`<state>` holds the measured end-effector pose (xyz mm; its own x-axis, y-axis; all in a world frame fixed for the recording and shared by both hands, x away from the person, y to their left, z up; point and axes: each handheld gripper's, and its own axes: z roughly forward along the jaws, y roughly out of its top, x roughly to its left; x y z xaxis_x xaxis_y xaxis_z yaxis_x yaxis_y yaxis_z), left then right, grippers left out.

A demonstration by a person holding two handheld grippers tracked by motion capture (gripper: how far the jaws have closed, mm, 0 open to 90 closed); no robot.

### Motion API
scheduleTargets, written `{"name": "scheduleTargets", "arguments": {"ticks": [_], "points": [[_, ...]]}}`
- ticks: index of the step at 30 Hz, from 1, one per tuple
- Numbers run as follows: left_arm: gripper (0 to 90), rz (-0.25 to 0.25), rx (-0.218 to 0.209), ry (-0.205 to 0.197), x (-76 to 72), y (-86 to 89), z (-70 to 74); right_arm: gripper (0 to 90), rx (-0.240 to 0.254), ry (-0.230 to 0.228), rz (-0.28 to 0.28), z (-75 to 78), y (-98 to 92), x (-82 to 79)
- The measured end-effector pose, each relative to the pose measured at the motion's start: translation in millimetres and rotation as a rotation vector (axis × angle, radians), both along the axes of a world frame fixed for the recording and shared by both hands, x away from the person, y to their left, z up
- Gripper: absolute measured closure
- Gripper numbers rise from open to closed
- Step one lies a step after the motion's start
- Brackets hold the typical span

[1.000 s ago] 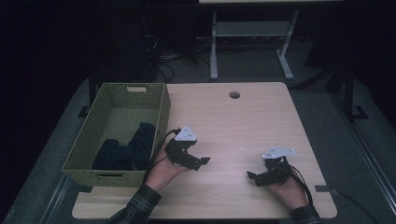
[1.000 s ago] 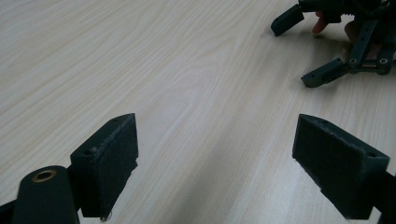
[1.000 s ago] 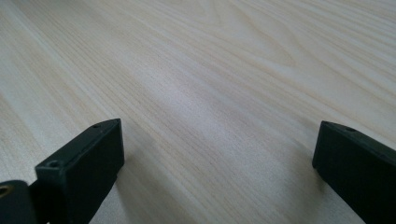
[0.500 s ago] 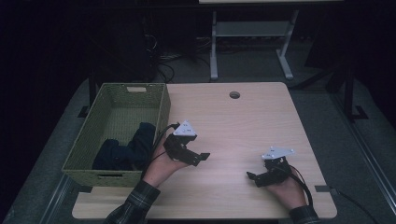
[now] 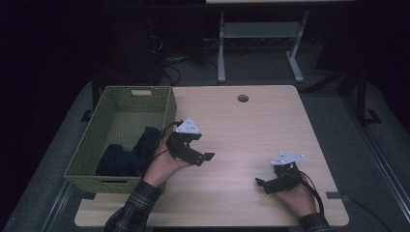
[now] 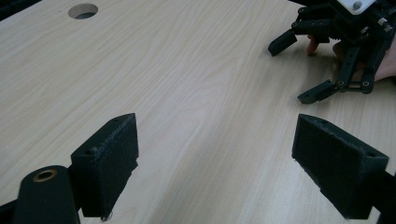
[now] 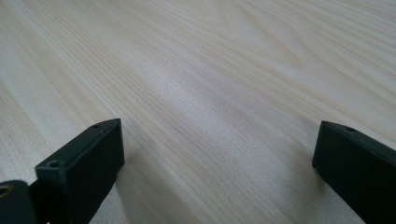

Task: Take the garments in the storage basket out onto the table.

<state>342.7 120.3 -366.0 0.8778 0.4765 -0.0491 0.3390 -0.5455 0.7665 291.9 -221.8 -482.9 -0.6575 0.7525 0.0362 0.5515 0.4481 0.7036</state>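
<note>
While gaping: left claw [image 5: 205, 157] | right claw [image 5: 261, 183] | pale wood-grain table [image 5: 251, 125]

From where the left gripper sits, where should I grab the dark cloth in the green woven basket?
Take the dark cloth at its raised fold against the green woven basket's right wall, coming down from above: the tall walls block any side approach. The left gripper, open, is nearest.

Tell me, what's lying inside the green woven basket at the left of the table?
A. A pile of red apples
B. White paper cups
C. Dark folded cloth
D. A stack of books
C: in the high view the basket holds a bundle of dark cloth at its near end, beside the left tool.
</note>
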Motion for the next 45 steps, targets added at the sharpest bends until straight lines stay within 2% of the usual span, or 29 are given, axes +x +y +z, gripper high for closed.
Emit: {"name": "scheduleTargets", "arguments": {"ticks": [8,12,18,26,45], "points": [[14.3,0.013,0.015,0.019,5.3,9.1,8.7,1.7,0.000,0.001,0.001,0.0,0.0,-0.1],[14.2,0.019,0.029,0.015,7.2,15.2,15.3,1.7,0.000,0.001,0.003,0.0,0.0,0.1],[14.2,0.035,0.020,0.012,10.3,23.4,24.6,1.8,0.000,0.002,0.003,0.1,-0.1,0.2],[14.3,0.053,0.039,0.044,11.6,35.8,29.8,1.8,0.001,0.002,0.003,0.1,-0.1,0.2],[14.8,0.141,0.042,0.017,12.7,78.8,45.4,1.8,0.001,0.002,0.003,0.1,-0.1,0.2]]}}
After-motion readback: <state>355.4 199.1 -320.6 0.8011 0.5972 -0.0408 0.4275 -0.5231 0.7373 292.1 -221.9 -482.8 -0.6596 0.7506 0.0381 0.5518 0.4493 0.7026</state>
